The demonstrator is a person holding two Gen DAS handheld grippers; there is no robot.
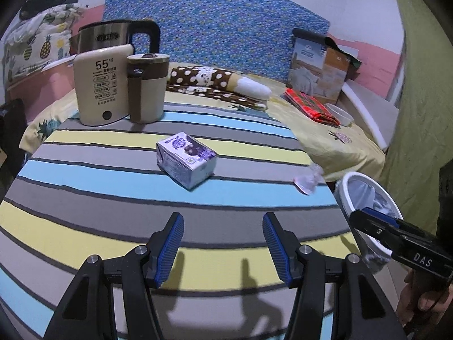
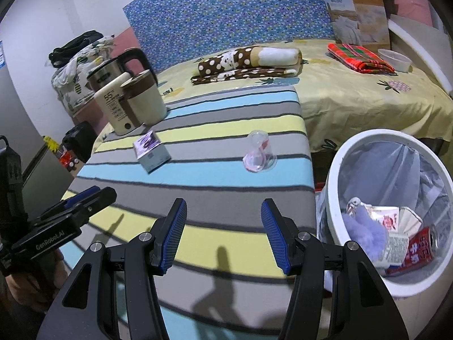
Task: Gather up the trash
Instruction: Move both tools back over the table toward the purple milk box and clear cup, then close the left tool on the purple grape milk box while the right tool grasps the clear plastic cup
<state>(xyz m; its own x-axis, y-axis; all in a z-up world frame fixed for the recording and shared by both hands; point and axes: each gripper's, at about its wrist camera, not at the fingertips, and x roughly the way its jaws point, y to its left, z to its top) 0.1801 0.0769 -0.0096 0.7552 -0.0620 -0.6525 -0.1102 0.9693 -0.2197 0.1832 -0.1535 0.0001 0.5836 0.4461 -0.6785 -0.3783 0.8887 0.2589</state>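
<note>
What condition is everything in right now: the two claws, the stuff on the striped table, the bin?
Left gripper: open, empty.
Right gripper: open, empty.
Small purple-and-white carton: lying on its side.
Crumpled clear plastic cup: tipped over.
White round bin: lined, partly filled.
Steel kettle: lid shut.

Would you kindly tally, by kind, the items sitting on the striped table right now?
Kettles and jugs: 2, the cream kettle and brown-and-cream jug
Cartons: 1, the purple carton
Clear plastic cups: 1, the crumpled cup
Total: 4
</note>
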